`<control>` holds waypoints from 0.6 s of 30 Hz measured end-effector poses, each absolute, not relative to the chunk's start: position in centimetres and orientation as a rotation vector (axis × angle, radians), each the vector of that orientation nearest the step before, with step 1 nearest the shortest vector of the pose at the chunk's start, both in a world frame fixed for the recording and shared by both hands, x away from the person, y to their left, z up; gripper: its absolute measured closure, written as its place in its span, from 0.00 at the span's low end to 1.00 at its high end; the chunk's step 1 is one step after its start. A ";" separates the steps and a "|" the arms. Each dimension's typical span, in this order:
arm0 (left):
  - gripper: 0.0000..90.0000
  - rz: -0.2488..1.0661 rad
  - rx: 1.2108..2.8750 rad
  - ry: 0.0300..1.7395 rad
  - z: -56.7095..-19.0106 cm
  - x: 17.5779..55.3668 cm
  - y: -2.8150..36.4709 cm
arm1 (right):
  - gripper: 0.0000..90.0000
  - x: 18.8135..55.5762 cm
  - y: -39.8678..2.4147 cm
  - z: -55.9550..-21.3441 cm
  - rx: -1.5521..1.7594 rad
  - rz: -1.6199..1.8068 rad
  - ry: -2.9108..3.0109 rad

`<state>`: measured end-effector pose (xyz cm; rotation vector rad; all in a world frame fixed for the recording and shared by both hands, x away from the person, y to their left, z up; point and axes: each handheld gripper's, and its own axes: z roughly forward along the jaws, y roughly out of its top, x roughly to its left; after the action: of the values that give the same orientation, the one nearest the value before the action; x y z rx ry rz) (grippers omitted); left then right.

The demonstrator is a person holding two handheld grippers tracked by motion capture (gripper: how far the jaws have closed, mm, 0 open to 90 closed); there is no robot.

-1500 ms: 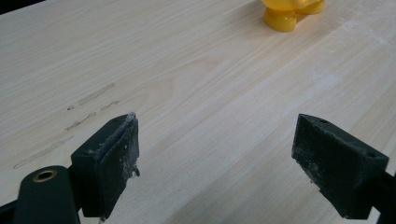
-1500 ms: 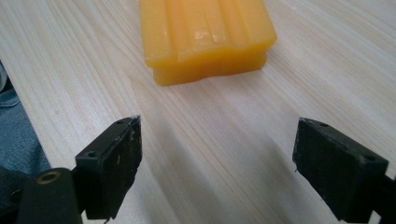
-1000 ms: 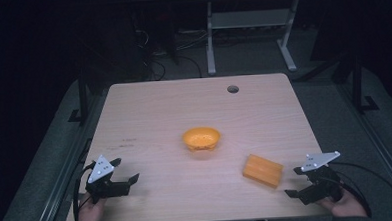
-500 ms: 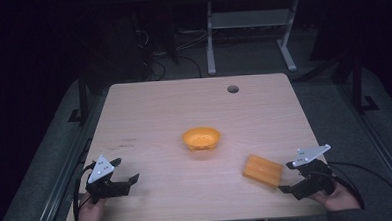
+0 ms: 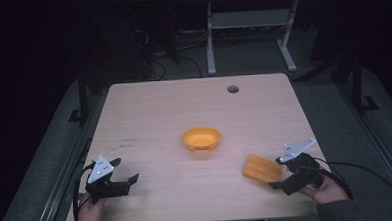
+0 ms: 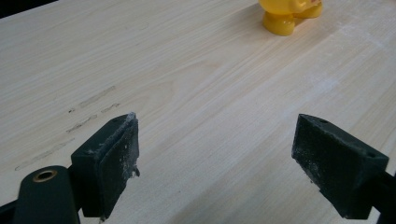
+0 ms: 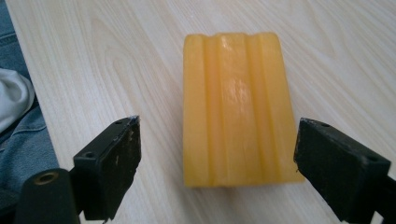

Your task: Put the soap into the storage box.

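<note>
Resting near the pale wooden table's (image 5: pixel 149 107) front-left corner, left gripper (image 5: pixel 117 175) gapes, holding nothing. Round orange plastic bowl (image 5: pixel 201 139) sits mid-table, bare wood around. Ridged orange rectangular block (image 7: pixel 237 107), unlabelled, lies just ahead of the released right gripper (image 7: pixel 219 179), near the front edge.
</note>
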<state>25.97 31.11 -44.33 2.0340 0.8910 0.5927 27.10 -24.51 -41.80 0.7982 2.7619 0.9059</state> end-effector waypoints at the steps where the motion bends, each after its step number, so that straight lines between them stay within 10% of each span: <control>1: 0.16 0.593 2.033 0.892 -44.3 26.0 31.1 | 0.16 27.2 -24.3 -41.8 0.793 0.903 2.763; 18: 0.16 0.587 2.023 0.891 -44.4 26.0 31.0 | 0.16 29.6 -22.4 -42.7 0.739 0.804 2.815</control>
<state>25.98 31.04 -44.37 2.0230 0.8914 0.5870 29.60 -22.39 -42.72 0.7387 2.8152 0.8043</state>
